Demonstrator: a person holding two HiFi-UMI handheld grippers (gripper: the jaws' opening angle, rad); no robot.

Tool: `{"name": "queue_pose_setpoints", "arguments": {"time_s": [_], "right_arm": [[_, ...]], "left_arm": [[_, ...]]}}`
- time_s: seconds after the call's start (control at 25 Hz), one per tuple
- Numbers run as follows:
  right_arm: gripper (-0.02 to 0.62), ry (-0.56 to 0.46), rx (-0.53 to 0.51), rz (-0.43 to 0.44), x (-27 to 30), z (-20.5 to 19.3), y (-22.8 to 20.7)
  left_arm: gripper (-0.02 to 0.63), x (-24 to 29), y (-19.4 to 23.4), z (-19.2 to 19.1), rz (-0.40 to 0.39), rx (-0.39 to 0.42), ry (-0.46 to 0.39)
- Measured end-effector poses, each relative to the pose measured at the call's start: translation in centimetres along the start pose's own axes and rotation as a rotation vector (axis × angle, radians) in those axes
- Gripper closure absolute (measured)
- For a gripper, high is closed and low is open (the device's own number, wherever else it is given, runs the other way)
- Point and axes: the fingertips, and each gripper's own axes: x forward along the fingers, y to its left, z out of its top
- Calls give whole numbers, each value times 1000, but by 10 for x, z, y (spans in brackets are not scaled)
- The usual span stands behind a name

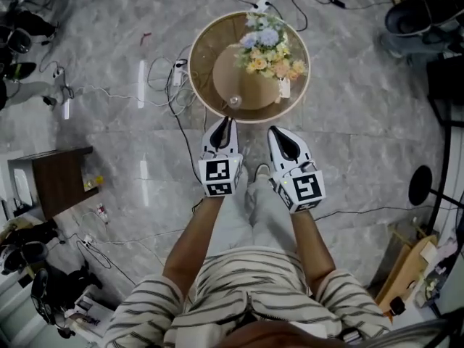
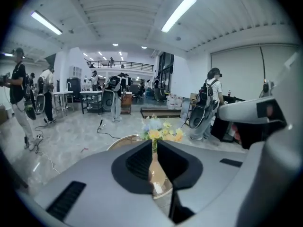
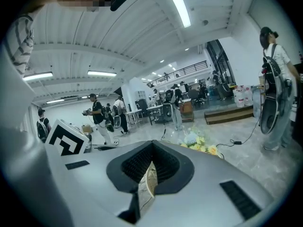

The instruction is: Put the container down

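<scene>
Left gripper (image 1: pixel 227 122) and right gripper (image 1: pixel 278 131) — jaws pressed together on each — hang near the round table (image 1: pixel 206 46).

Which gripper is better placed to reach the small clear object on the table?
Left, likely: the left gripper has its tips at the table rim, just short of the small clear object; the right gripper is off to the side. Both look empty.

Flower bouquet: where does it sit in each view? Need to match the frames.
Head view: bouquet at top centre, on the round table.
Left gripper view: bouquet at centre, just below the middle.
Right gripper view: bouquet right of centre, in the lower half.
Shared landmark: the grey floor.
</scene>
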Motion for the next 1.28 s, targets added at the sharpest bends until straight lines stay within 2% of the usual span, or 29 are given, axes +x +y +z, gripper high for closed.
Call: {"name": "queue_pose_setpoints", "arguments": {"time_s": [0.08, 0.28, 0.44, 0.68, 0.88, 1.08, 1.28], "right_arm": [[586, -12, 6, 4, -11, 17, 7], [586, -49, -15, 31, -23, 61, 19], [586, -63, -23, 55, -36, 91, 31], [586, -111, -45, 69, -45, 128, 43], [586, -145, -53, 71, -50, 151, 47], [586, -175, -83, 66, -51, 165, 55], [586, -195, -96, 52, -51, 172, 53]], "left_arm": [[602, -21, -5, 18, 19, 10, -16], [607, -53, -6, 62, 64, 23, -38], [607, -84, -17, 91, 53, 50, -68], [607, -114, -19, 136, 32, 22, -140], [607, -128, -20, 166, 8, 40, -197], [607, -137, -16, 178, 5, 95, -237], [607, -142, -16, 189, -13, 86, -269]]}}
